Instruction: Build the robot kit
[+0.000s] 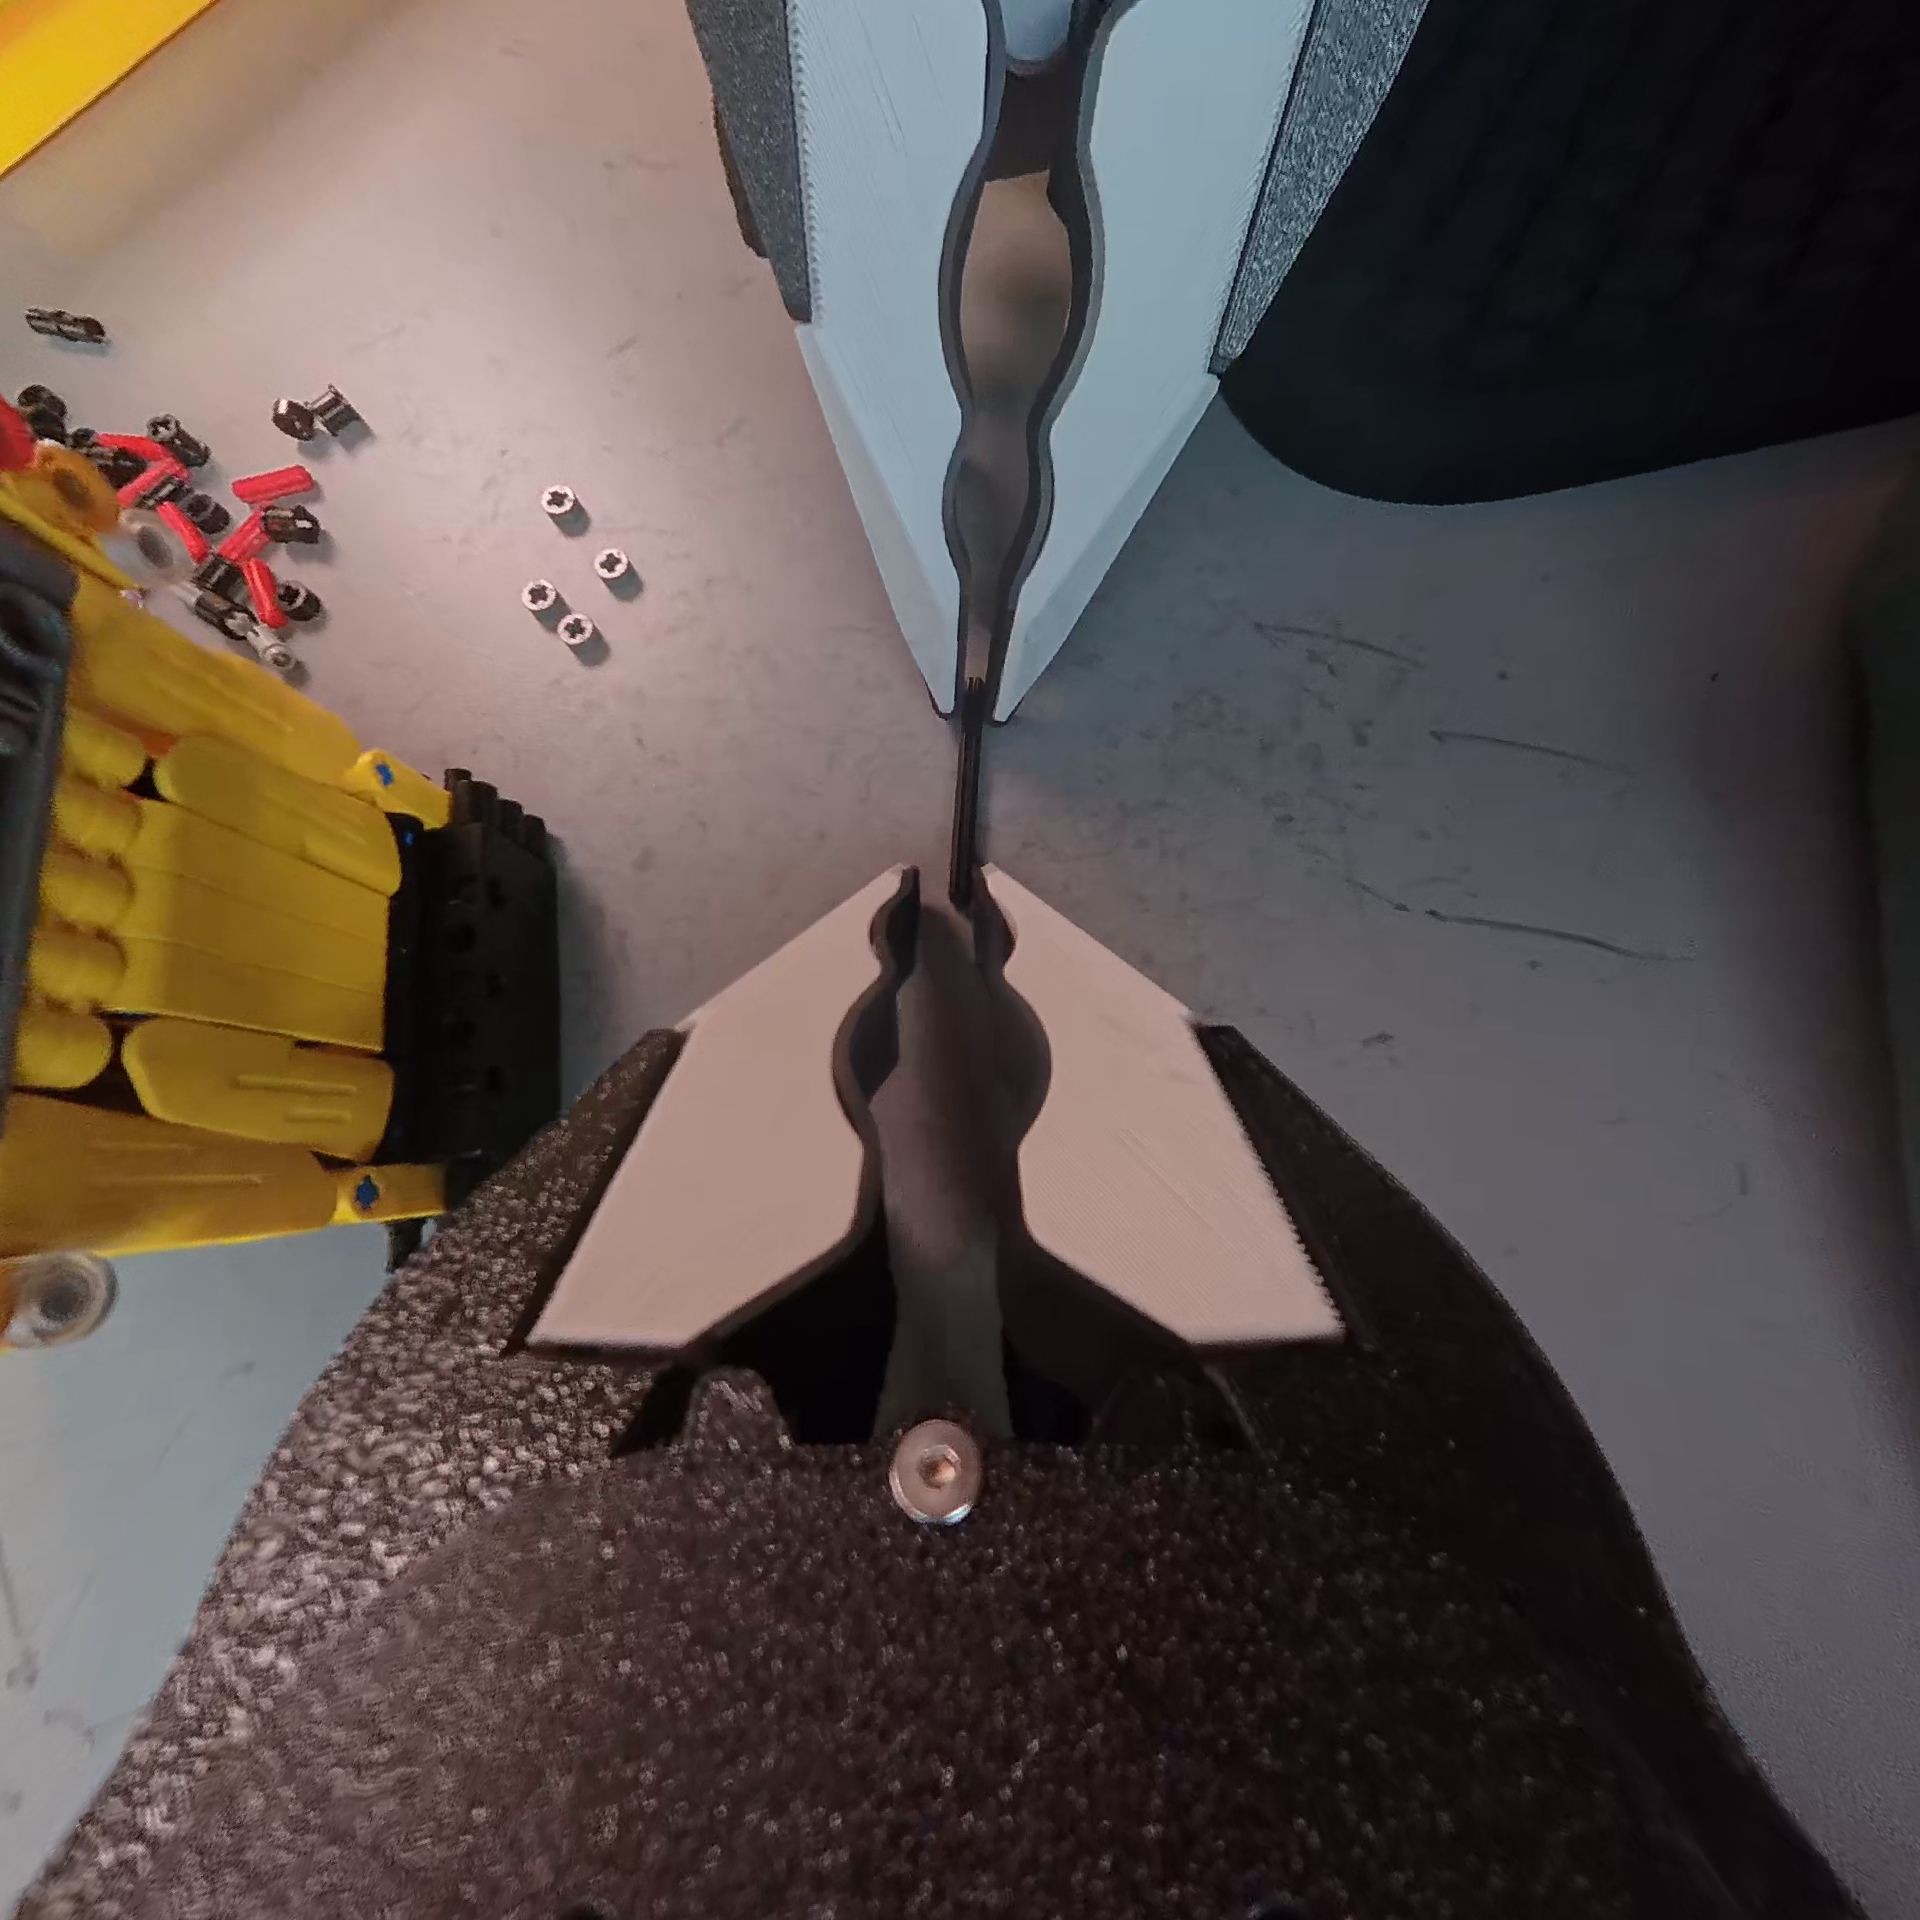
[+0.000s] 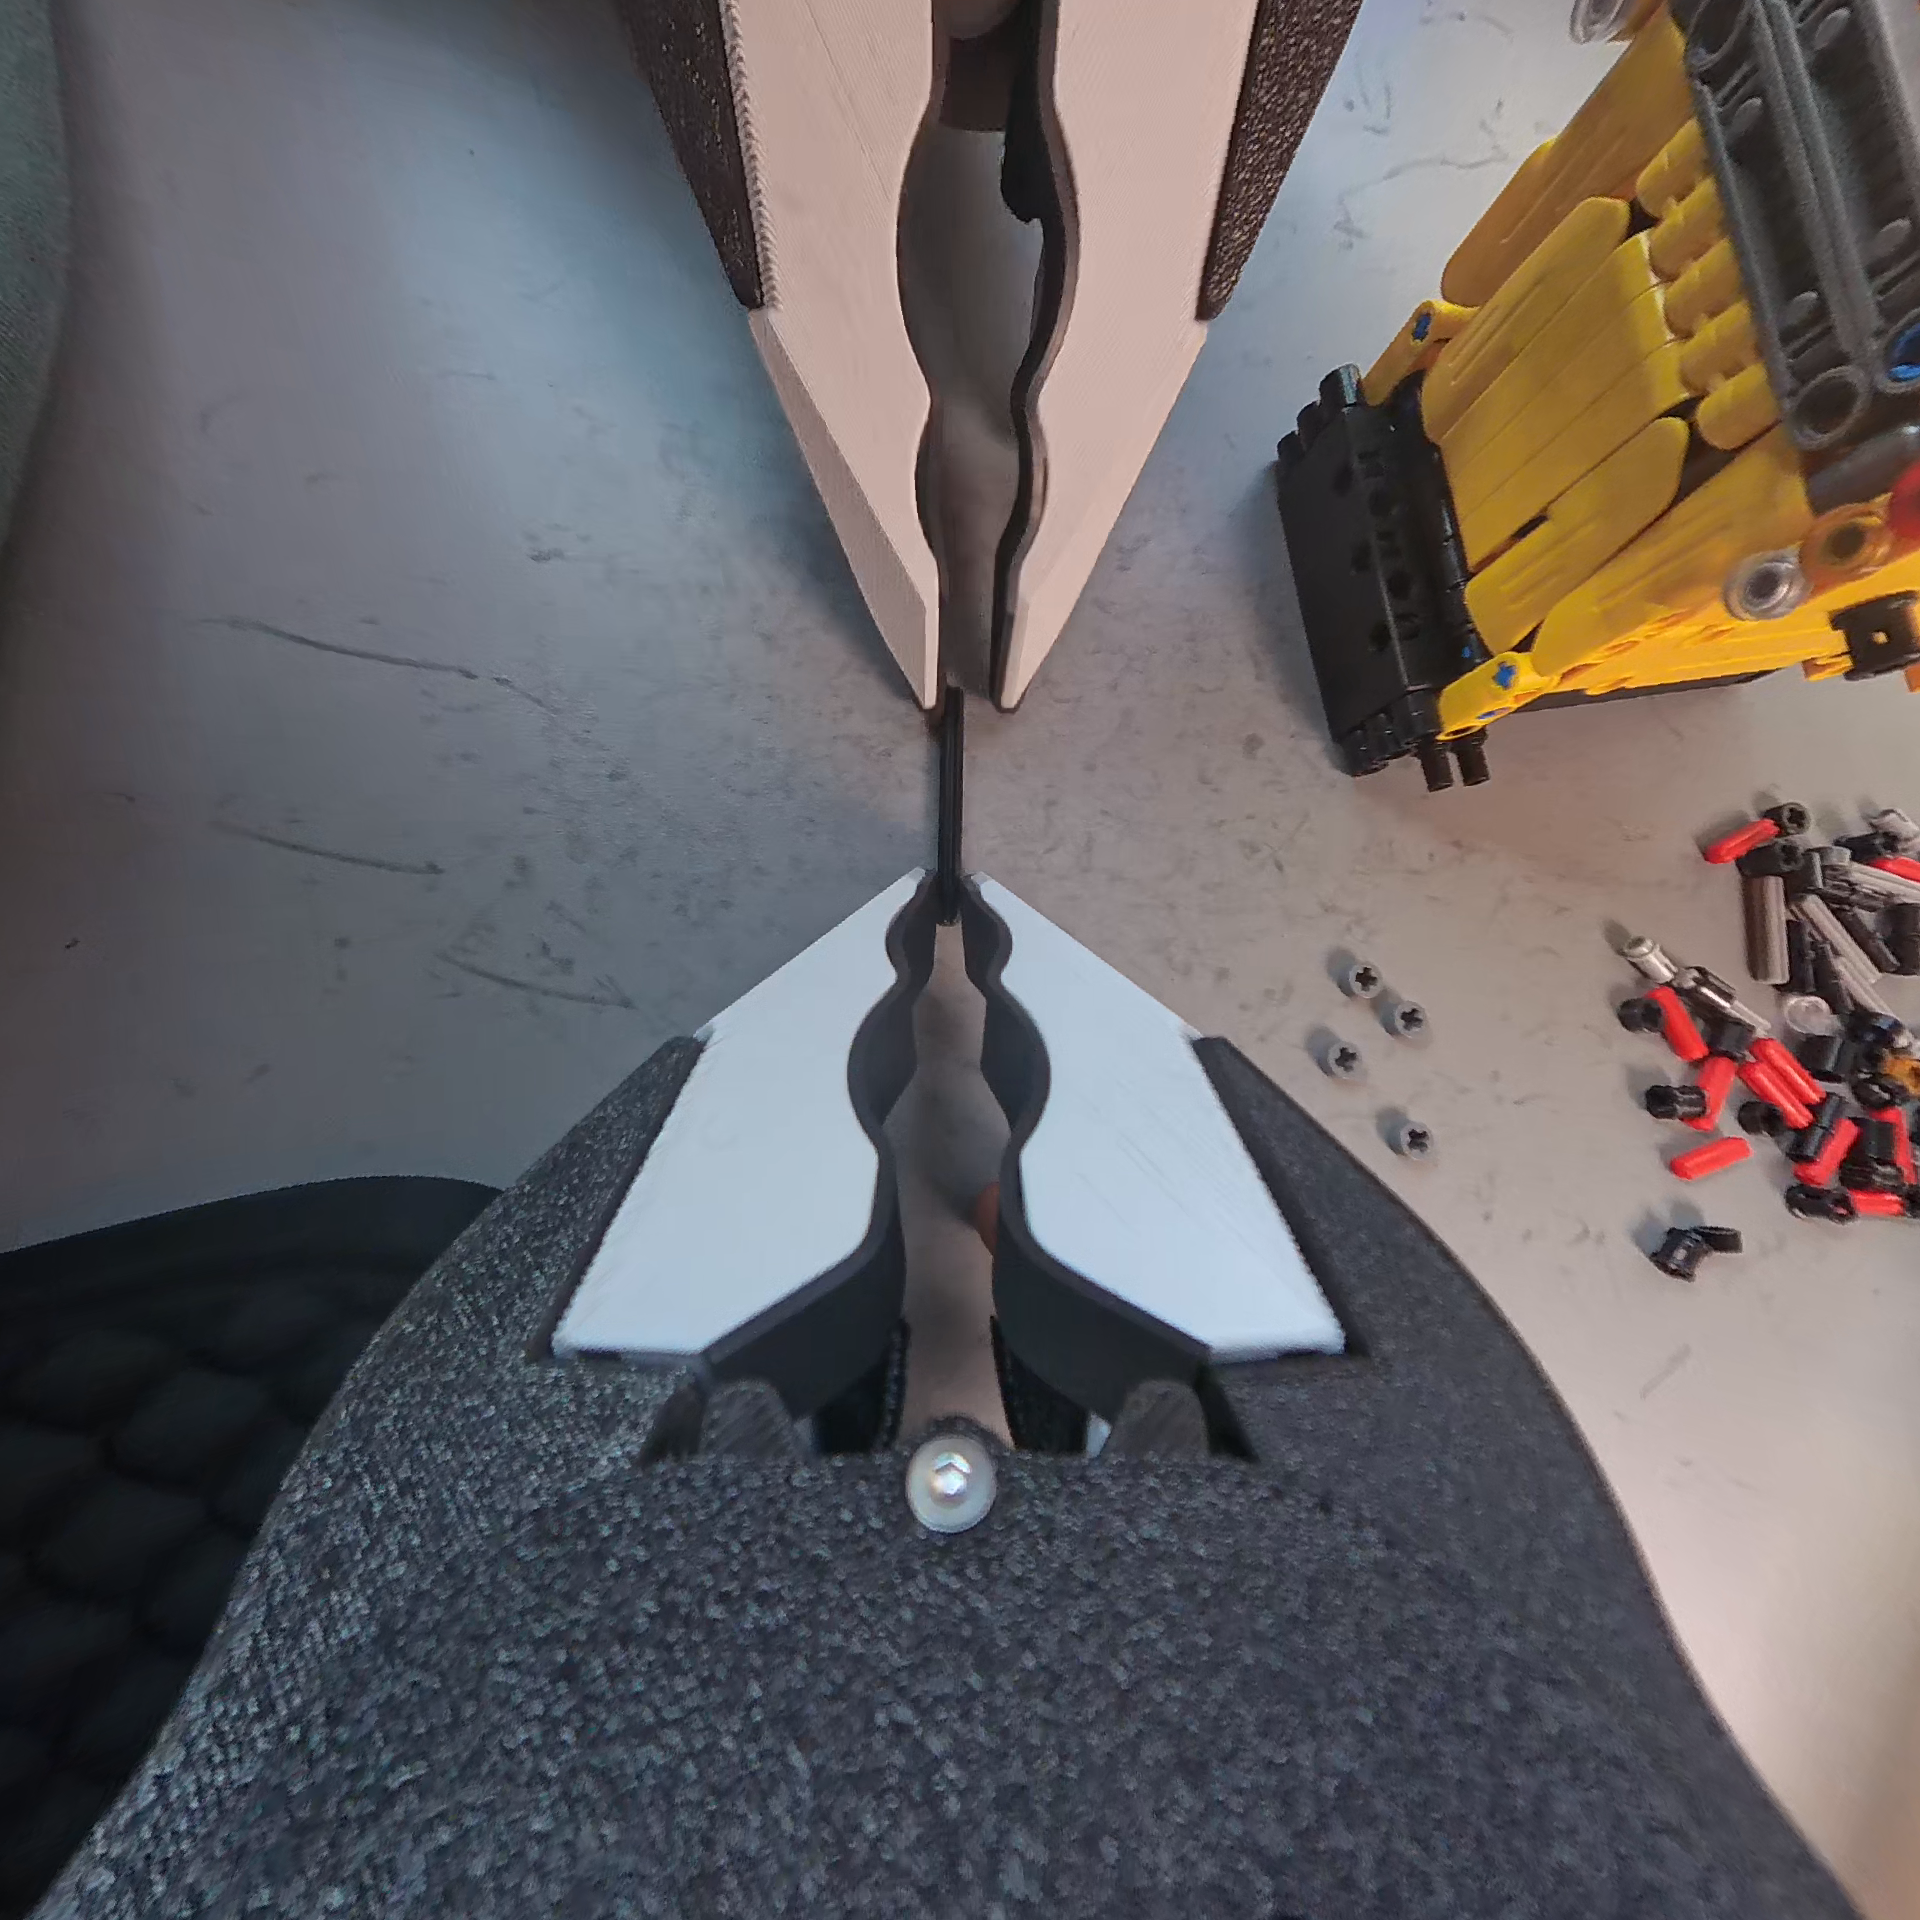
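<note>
While both grippers are meeting tip to tip over the grey table point(image 1: 1403, 831), a thin black rod point(image 1: 966, 800) is spanning the small gap between them. The left gripper point(image 1: 951, 883) is pinching one end of the rod, its fingers nearly closed at the tips. The right gripper point(image 2: 943, 888) is gripping the other end, its fingers likewise drawn together on it. The rod is hanging just above the tabletop, held at both ends. A yellow and black brick-built model point(image 2: 1610, 436) is sitting off to the side. Near it, four small grey bushings point(image 2: 1371, 1039) are lying loose, and beyond them a pile of red and black pins point(image 2: 1808, 1060) is lying scattered. A black cushion point(image 2: 135, 1455) is showing at the table edge.
</note>
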The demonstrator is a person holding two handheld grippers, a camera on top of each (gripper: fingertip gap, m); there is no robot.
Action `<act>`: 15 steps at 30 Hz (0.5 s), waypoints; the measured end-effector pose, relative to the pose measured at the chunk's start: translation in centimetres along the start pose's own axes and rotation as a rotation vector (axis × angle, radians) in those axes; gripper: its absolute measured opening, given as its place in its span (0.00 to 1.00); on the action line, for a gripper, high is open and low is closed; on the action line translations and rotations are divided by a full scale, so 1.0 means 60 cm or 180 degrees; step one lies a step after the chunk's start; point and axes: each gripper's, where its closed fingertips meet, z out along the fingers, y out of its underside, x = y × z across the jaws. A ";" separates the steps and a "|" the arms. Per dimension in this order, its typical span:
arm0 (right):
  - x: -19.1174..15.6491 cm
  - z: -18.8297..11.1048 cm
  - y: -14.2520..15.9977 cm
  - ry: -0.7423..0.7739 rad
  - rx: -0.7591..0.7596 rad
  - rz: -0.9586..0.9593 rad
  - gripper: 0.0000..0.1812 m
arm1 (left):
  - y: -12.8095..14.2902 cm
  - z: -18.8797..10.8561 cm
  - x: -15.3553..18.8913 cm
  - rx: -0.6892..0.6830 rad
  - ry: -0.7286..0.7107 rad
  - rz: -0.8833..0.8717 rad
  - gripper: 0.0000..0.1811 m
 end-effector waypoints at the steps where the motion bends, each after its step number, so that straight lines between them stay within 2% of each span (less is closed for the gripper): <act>1: 0.000 0.000 0.000 0.0015 0.0002 -0.0010 0.02 | -0.004 -0.004 -0.001 0.0045 -0.0020 0.0003 0.06; 4: 0.002 0.000 -0.002 0.0121 0.0033 -0.0073 0.04 | -0.029 -0.030 -0.007 0.0336 -0.0086 -0.0038 0.09; 7: 0.010 -0.003 -0.004 0.0292 0.0147 -0.0098 0.10 | -0.053 -0.070 -0.022 0.0678 -0.0302 -0.0113 0.09; 10: 0.026 -0.020 -0.023 0.0588 0.0566 -0.0109 0.11 | -0.061 -0.121 -0.049 0.0980 -0.0696 -0.0262 0.09; 13: 0.082 -0.081 -0.051 0.1312 0.1267 0.0061 0.20 | -0.056 -0.189 -0.088 0.1293 -0.1276 -0.0530 0.11; 15: 0.127 -0.139 -0.047 0.1781 0.1644 0.0326 0.27 | -0.042 -0.242 -0.113 0.1489 -0.1695 -0.0759 0.13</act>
